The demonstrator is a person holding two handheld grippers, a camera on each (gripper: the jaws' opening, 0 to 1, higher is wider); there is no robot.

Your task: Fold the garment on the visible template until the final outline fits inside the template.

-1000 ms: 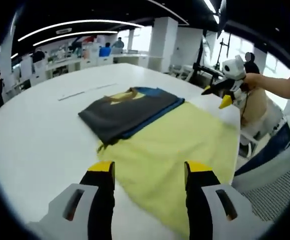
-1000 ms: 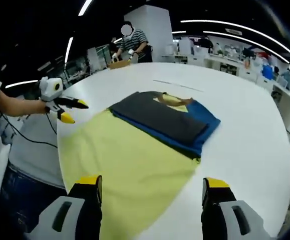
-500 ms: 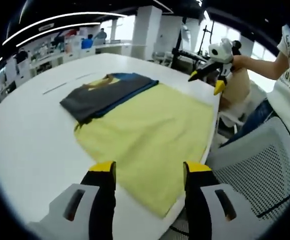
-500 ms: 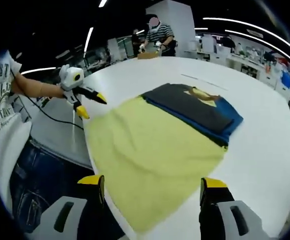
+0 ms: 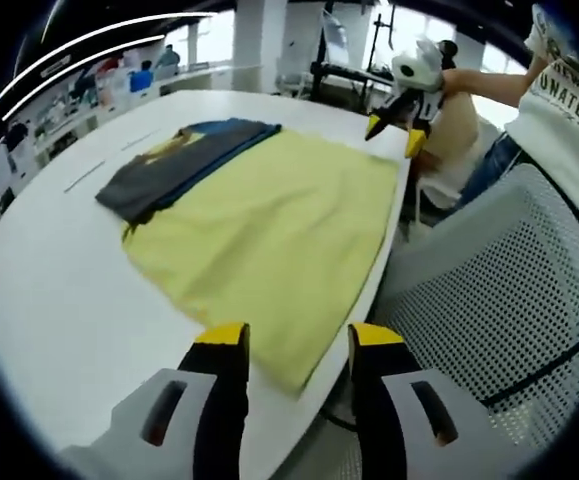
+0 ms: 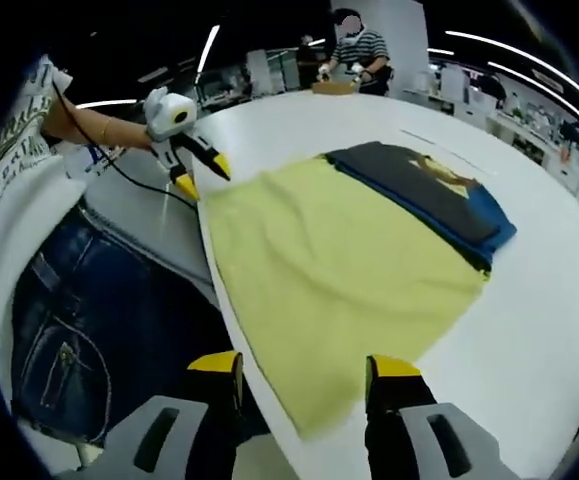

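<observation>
A folded garment [image 5: 174, 165], dark grey over blue with a yellow patch at the collar, lies flat at the far edge of a yellow cloth sheet [image 5: 269, 230] on the white table [image 5: 49, 300]. My left gripper [image 5: 299, 342] hovers over the sheet's near corner at the table edge, jaws apart with nothing between them. In the left gripper view my right gripper [image 5: 394, 130] hangs open over the sheet's other near corner. The right gripper view has the garment [image 6: 439, 190] beyond the sheet [image 6: 339, 260], my right gripper [image 6: 304, 368] open at the bottom, and the left gripper [image 6: 201, 175] at upper left.
A grey mesh chair [image 5: 499, 290] stands against the table's near edge. The person's jeans [image 6: 69, 320] and shirt are close beside that edge. A thin strip [image 5: 99, 170] lies on the table beyond the garment. A person [image 6: 359, 55] works at the far side.
Both cameras have drawn back toward the table's near edge, bringing the chair and jeans into view. Each gripper's jaws stand closer together than before. Garment and sheet lie as before.
</observation>
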